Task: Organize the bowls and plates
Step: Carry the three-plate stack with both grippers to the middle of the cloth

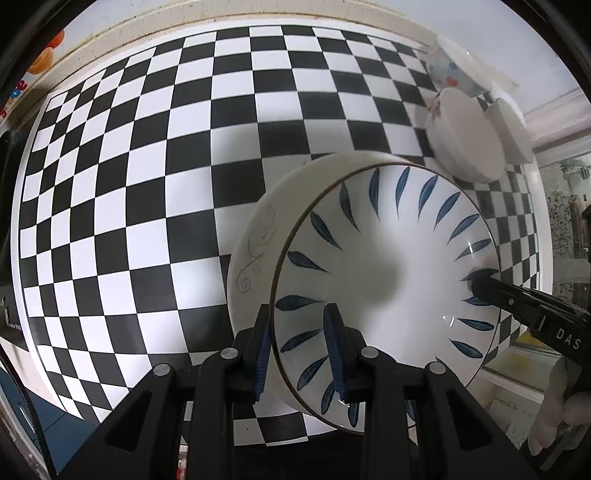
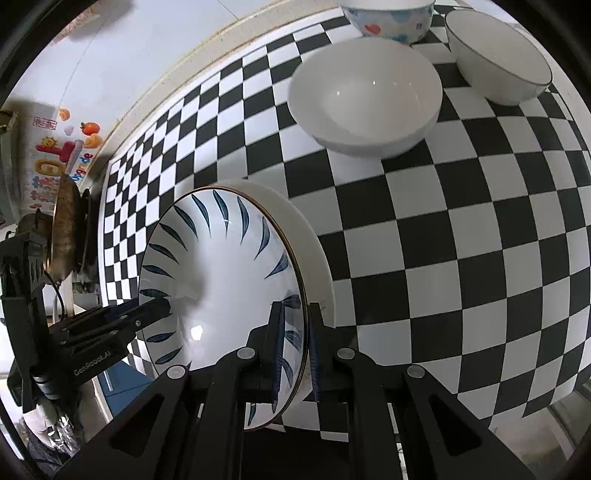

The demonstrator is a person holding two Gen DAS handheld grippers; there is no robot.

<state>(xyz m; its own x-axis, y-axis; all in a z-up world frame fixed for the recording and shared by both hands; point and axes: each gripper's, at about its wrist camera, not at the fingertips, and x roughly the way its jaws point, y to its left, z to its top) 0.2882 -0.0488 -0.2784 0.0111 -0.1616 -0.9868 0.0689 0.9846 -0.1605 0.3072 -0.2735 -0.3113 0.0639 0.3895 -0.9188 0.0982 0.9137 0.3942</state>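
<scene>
A white plate with blue leaf marks (image 1: 388, 258) sits on top of a white plate with a grey scroll pattern (image 1: 255, 240) over the checkered table. My left gripper (image 1: 301, 354) is shut on the leaf plate's near rim. My right gripper (image 2: 295, 347) is shut on the opposite rim of the same plate (image 2: 221, 277); its finger shows at the right of the left wrist view (image 1: 517, 302). The lower white plate shows as a thick rim in the right wrist view (image 2: 314, 243).
A plain white bowl (image 2: 365, 96), a dark-rimmed white bowl (image 2: 498, 59) and a bowl with coloured prints (image 2: 388, 18) stand at the far side of the checkered table (image 2: 461, 240). They also show in the left wrist view (image 1: 465, 136). A wok (image 2: 64, 229) stands at the left.
</scene>
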